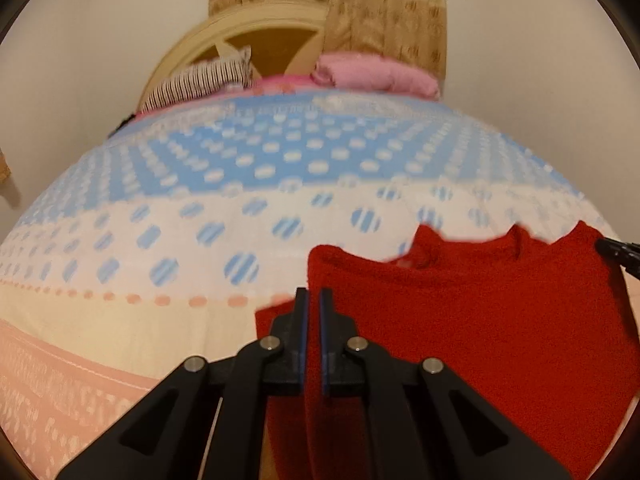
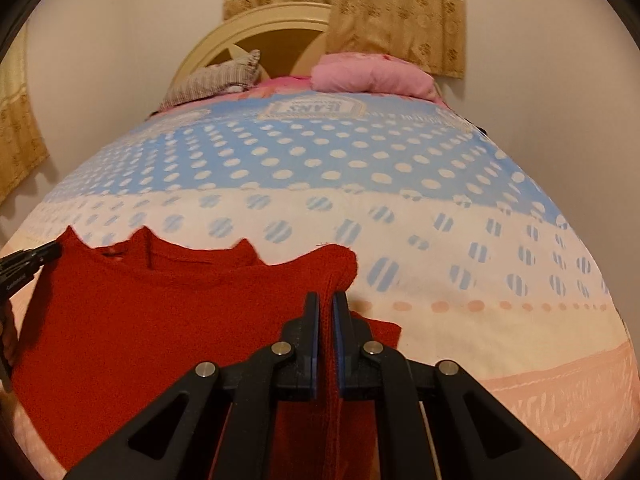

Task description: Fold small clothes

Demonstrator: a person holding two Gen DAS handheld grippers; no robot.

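We see one bed (image 2: 400, 312), covered by a sheet banded in blue with pale dots, white with striped dots, and peach nearest us. It fills both views and carries everything else. Behind it stand one arched headboard (image 2: 256, 28) and curtains (image 2: 400, 12) on the far wall, with two pillows at the head end: one pink pillow (image 2: 372, 74) and one striped pillow (image 2: 216, 80).

The task's thing is one red knitted garment (image 2: 160, 320), the only piece of clothing we can count. It sits at the near edge of the bed, raised between the two tools, with its upper edge jagged and sagging between the held points.

We judge the folding to be at an early stage: the garment is gripped at both sides and spread out, but we see no finished crease and no folded stack anywhere. Laying it flat and making the folds appears to remain.

There are two tools. The left gripper (image 1: 314, 300) has its jaws nearly together, pinching a fold of the red knit at the garment's left side. The right gripper (image 2: 326, 304) likewise has its jaws narrow, clamped on a ribbed edge at the right side, with fabric running down between them. Each tool's tip shows at the margin of the other's view.
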